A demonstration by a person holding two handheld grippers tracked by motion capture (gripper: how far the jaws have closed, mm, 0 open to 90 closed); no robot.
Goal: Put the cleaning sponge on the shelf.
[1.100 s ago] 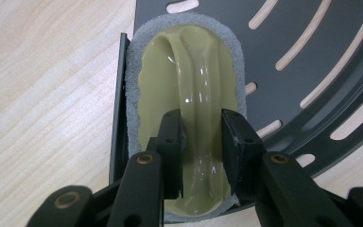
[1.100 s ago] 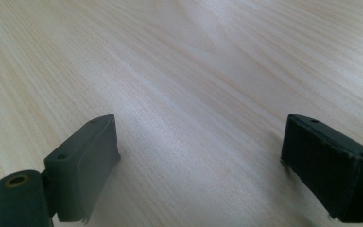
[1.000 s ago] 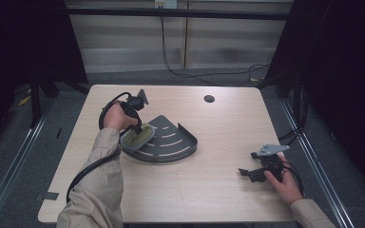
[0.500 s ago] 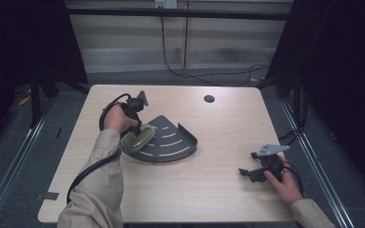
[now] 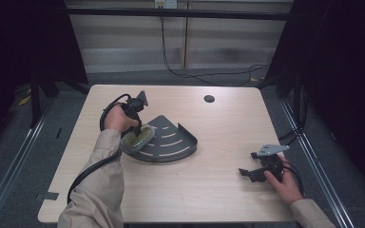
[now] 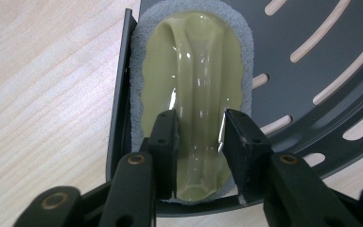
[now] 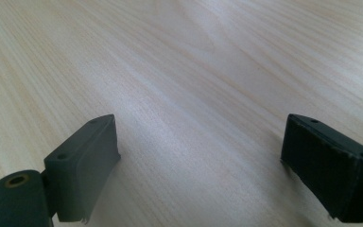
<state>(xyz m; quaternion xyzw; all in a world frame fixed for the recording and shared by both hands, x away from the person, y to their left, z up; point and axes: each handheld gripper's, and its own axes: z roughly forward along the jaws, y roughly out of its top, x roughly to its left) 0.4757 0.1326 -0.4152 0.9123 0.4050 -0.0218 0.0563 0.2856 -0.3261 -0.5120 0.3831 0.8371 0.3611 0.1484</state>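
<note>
The left gripper (image 6: 199, 146) points down over a yellow-green scrubber (image 6: 191, 90) with a grey pad (image 6: 139, 71) underneath, its jaws standing on either side of the scrubber's raised centre ridge; the jaws have just been opening, a sliver of gap shows beside the right pad, and the grip looks loosened rather than pressed tight. The scrubber lies in the left end of a dark grey slotted corner tray (image 6: 312, 71), against the tray's straight low wall, with pale table wood showing through the curved slots. In the high view the left gripper (image 5: 138, 124) sits over the scrubber (image 5: 138, 137) at the tray's (image 5: 171, 142) near-left corner, the person's left hand (image 5: 116, 118) wrapped round its body and a black cable looping off toward the sleeve. Well apart, near the table's right front edge, the right gripper (image 5: 254, 173) rests low over bare wood in the person's right hand (image 5: 285, 183), a grey three-cornered plate on top; its own view shows the jaws spread wide with nothing between them, the right gripper (image 7: 198, 165) hanging over plain grain. The light wooden table (image 5: 218, 199) has rounded corners and a small dark round hole (image 5: 209, 99) near its far edge. Beyond it runs a grey floor, a pale panelled wall with cables hanging down, and dark curtains at both sides.
</note>
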